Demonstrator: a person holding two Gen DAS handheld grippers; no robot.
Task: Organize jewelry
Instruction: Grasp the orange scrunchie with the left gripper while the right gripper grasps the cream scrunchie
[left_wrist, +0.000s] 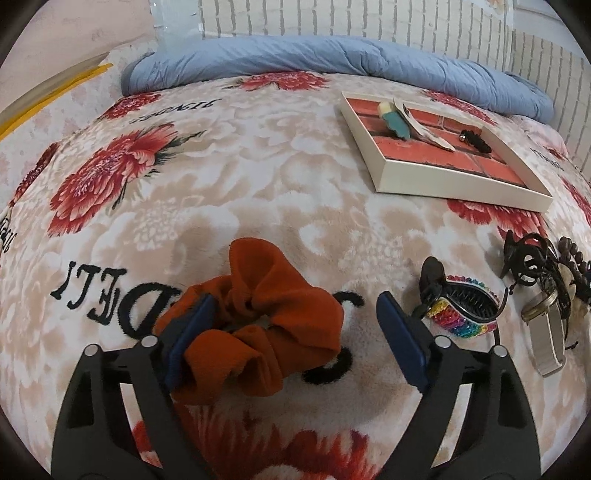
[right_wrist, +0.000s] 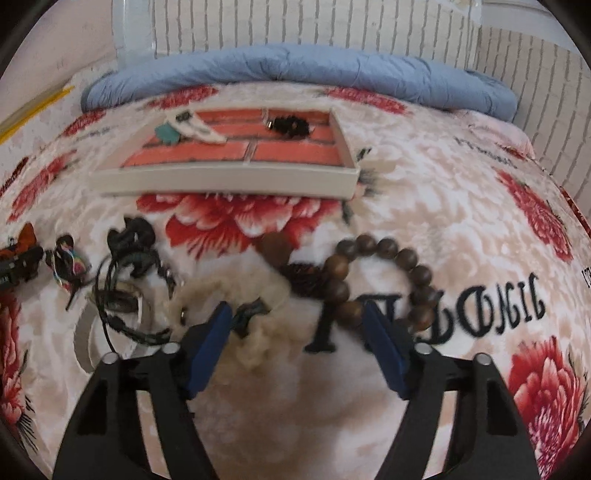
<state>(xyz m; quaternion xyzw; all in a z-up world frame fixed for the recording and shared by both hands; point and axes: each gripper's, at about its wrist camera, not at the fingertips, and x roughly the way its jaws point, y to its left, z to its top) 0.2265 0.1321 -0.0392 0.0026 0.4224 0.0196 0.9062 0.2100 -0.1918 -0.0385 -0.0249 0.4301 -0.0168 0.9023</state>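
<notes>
A: We start at the orange scrunchie (left_wrist: 255, 325), which lies on the floral bed blanket (left_wrist: 258, 177). Our left gripper (left_wrist: 295, 332) straddles it, jaws spread; the left pad sits at the fabric's edge, the right pad stands clear beside the rainbow hair clip (left_wrist: 465, 314). Nothing is pinched yet

B: Then we judge the step in hand to be the grasp. We should close on the bunched middle of the scrunchie, not on a loose fold, and keep the right pad away from the clip so it is not dragged along

A: Agreed. On the other side, our right gripper (right_wrist: 299, 343) is also spread. The cream fuzzy scrunchie (right_wrist: 236, 295) touches its left pad, and the wooden bead bracelet (right_wrist: 384, 280) lies by its right pad. The view is blurred there, so we cannot tell which one it is aiming for

B: We should centre on one item before closing, or both may come up together

A: Destination: the shallow tray (left_wrist: 458, 184) with the brick-pattern floor, further up the bed, which already holds a few pieces

B: Pose: both grippers point steeply down at the blanket, fingers angled forward toward the blue quilt (left_wrist: 332, 55)
</notes>
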